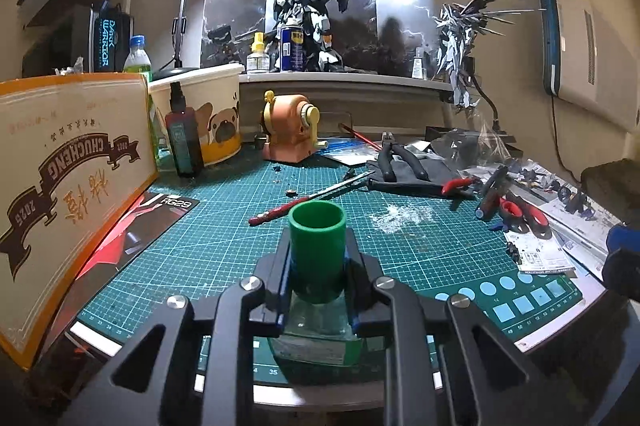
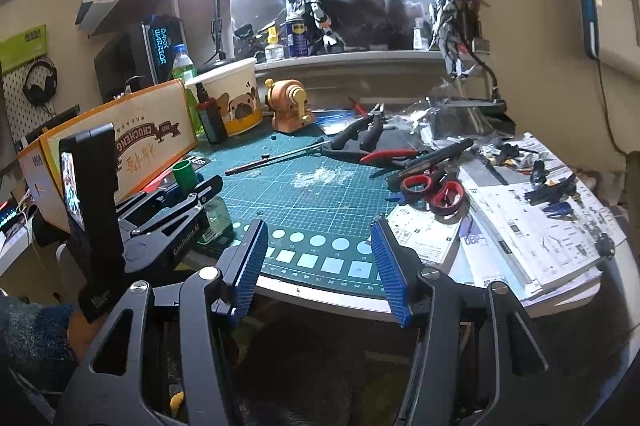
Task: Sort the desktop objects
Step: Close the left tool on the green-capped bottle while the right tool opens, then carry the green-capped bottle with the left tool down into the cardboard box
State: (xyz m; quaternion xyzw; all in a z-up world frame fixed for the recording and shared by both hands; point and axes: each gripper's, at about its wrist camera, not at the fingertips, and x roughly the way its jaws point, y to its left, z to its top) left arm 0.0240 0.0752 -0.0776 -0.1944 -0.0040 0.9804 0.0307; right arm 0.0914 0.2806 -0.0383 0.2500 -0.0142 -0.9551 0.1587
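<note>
- We face a cluttered hobby counter (image 1: 560, 330) under a green cutting mat (image 1: 224, 242).
- At far left the orange-edged box (image 1: 76, 161) stands near our left gripper (image 1: 318, 266), whose fingers clamp the green-capped bottle (image 1: 317, 230), upright and directly between them.
- Further right, our right gripper (image 2: 320, 266) has its fingers spread wide, empty, at the counter's near edge, nearer the red-handled scissors (image 2: 434, 191).
</note>
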